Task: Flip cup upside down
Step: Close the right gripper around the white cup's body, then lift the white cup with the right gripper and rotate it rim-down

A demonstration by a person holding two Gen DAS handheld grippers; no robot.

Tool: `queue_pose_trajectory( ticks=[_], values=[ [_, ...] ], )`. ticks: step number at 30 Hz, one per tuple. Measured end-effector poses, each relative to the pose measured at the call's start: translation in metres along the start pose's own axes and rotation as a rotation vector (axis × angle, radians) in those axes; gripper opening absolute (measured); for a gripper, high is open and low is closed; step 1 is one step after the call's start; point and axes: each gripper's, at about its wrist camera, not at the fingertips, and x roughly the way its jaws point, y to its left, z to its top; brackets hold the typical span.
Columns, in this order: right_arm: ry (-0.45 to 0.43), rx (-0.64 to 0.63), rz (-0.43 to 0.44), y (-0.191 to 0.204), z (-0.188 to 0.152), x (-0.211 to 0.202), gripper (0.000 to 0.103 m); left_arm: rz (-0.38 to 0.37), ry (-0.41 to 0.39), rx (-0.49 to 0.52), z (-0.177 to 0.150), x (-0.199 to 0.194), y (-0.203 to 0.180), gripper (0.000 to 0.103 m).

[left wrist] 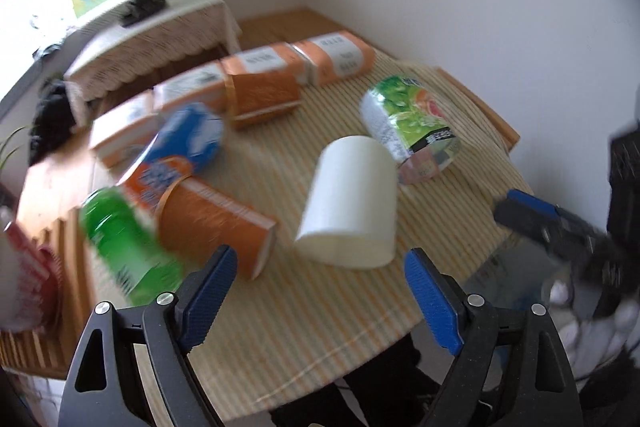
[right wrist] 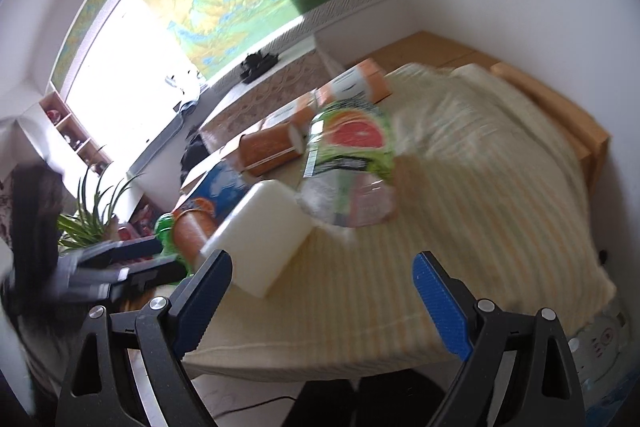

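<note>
On the striped cloth (left wrist: pixel 320 307), the white cup (left wrist: pixel 350 203) stands mouth-down, free of both grippers.

From where I stand, the left gripper (left wrist: pixel 318 281) hangs just in front of the cup with its blue-padded fingers (left wrist: pixel 212 291) spread wide and nothing between them; the right gripper (right wrist: pixel 324 285) is likewise wide open and empty, with the cup (right wrist: pixel 260 239) up and to the left of its gap, close to the left finger. A green grapefruit-printed bottle (left wrist: pixel 408 127) lies on its side just behind the cup, possibly touching it, though motion blur makes that hard to judge. Orange cartons (left wrist: pixel 264 93) line the far edge, and another orange carton (left wrist: pixel 216 223), a blue packet (left wrist: pixel 188 139) and a green bottle (left wrist: pixel 124 247) crowd the cup's left.
</note>
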Motion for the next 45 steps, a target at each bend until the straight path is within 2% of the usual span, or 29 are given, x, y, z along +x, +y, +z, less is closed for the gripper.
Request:
queue_pose_trajectory(
  ticks=[6, 10, 14, 20, 28, 34, 39, 41, 45],
  values=[
    [0.120, 0.043, 0.013, 0.026, 0.012, 0.043, 0.089, 0.051, -0.094, -0.115, -0.055, -0.026, 0.030, 0.088],
    [0.212, 0.156, 0.041, 0.027, 0.020, 0.072, 0.089, 0.060, -0.131, -0.182, -0.081, -0.033, 0.049, 0.088],
    [0.286, 0.274, 0.077, 0.024, 0.026, 0.095, 0.089, 0.066, -0.138, -0.191, -0.099, -0.032, 0.057, 0.088],
    [0.333, 0.334, 0.044, 0.025, 0.033, 0.117, 0.089, 0.054, -0.134, -0.204, -0.108, -0.025, 0.066, 0.088],
    [0.395, 0.353, 0.000, 0.028, 0.036, 0.141, 0.089, 0.138, -0.158, -0.185, -0.111, -0.022, 0.069, 0.088],
    [0.418, 0.336, -0.022, 0.031, 0.037, 0.153, 0.089, 0.146, -0.155, -0.198, -0.118, -0.024, 0.077, 0.088],
    [0.431, 0.326, -0.032, 0.033, 0.038, 0.158, 0.081, 0.147, -0.166, -0.219, -0.120, -0.027, 0.083, 0.088],
    [0.431, 0.317, -0.033, 0.035, 0.038, 0.158, 0.075, 0.146, -0.167, -0.224, -0.120, -0.026, 0.085, 0.088],
    [0.428, 0.304, -0.036, 0.037, 0.039, 0.157, 0.075, 0.142, -0.162, -0.236, -0.121, -0.023, 0.087, 0.088]
  ],
)
